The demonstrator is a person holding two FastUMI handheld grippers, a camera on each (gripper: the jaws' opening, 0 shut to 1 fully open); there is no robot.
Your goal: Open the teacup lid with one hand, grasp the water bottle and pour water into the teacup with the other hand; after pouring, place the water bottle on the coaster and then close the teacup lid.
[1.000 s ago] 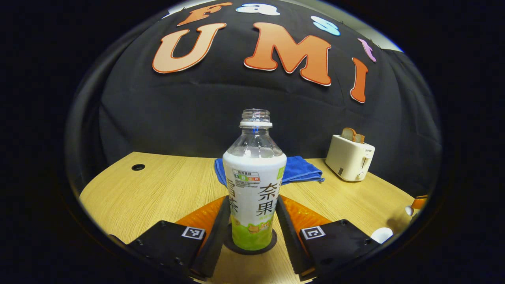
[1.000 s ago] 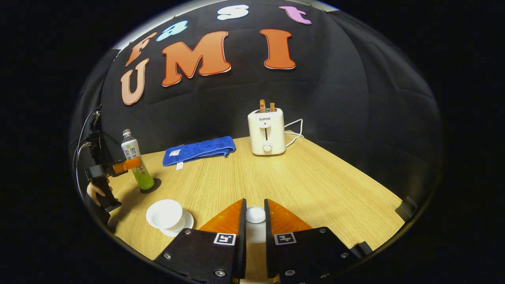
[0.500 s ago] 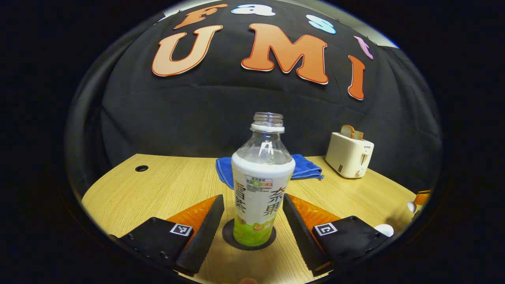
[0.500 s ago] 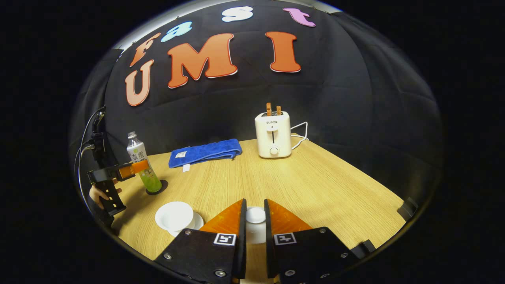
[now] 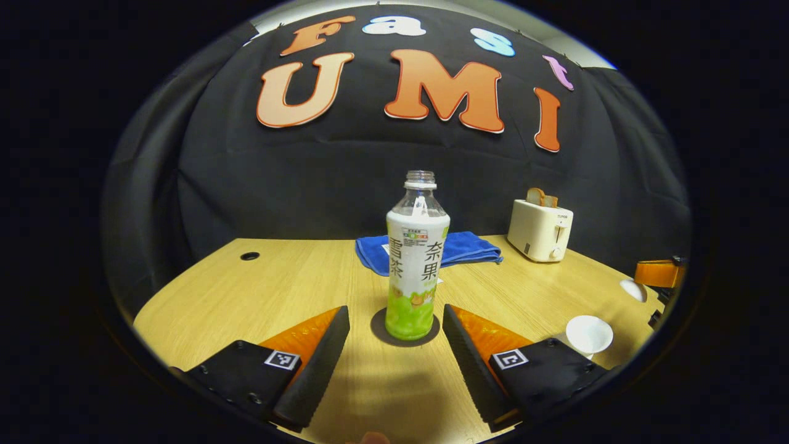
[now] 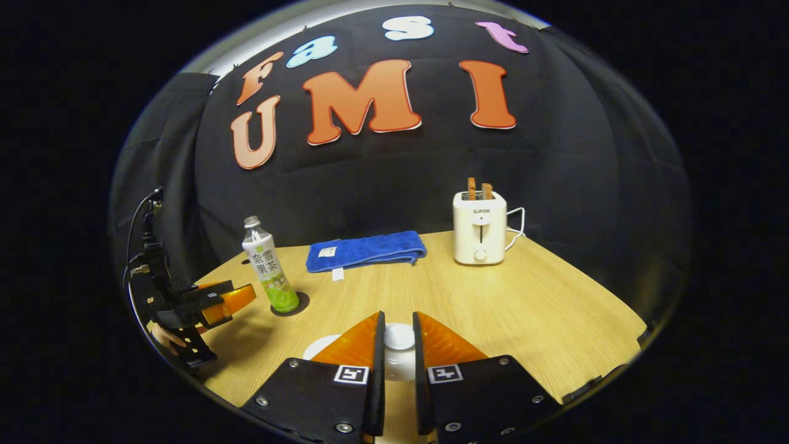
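The left gripper (image 5: 394, 345) hangs low over the table with its 2 fingers spread wide, gripping nothing. The right gripper (image 6: 398, 348) is level, its 2 fingers drawn close on a small white knob (image 6: 399, 337) between them.

Clear-necked water bottle (image 5: 417, 256) with white label, dark lettering and green base (small orange figures on the green). Dark round coaster (image 5: 405, 327) beneath the bottle. Behind the bottle, blue folded towel (image 6: 366, 251); right of the bottle, cream toaster (image 6: 479, 235) with brown toast. White teacup (image 5: 588, 334). White lid (image 6: 399, 337). Pale wood-grain table (image 6: 524, 308).
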